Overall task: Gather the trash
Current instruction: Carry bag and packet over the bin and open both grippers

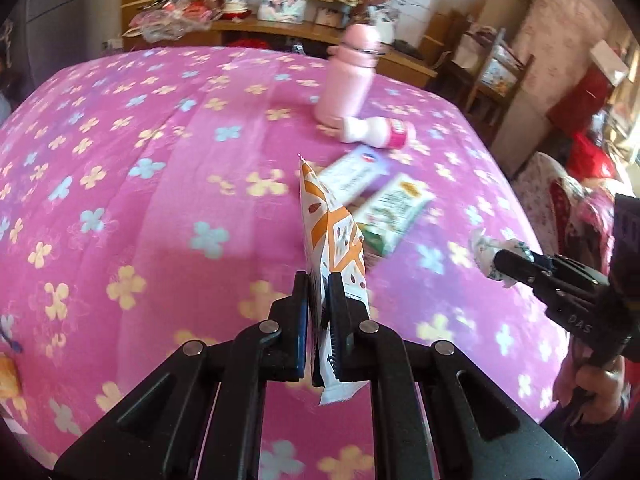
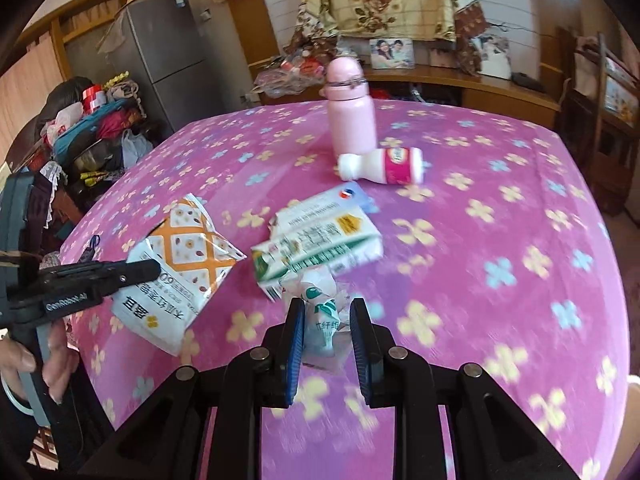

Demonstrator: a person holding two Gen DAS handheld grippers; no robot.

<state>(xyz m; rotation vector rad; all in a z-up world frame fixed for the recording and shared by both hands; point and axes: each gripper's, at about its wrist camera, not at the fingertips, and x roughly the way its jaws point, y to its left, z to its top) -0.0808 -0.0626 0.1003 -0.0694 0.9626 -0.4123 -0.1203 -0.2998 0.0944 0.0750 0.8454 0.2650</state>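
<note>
Gripping an orange snack packet (image 1: pixel 332 240) in our left gripper (image 1: pixel 319 280), we are pinching a crumpled wrapper (image 2: pixel 322 312) in the right gripper (image 2: pixel 326 308), both jaws narrow, above the tablecloth's (image 2: pixel 480 280) near edge.

We've got a table under a pink flowered cloth (image 2: pixel 480 240) filling most of the frame. Upper left there's a grey fridge (image 2: pixel 164 52), top centre a long wooden shelf (image 2: pixel 460 76) with framed photos (image 2: pixel 391 53), floral fabric (image 2: pixel 384 0) hanging above. Daylight's pretty bright.
</note>
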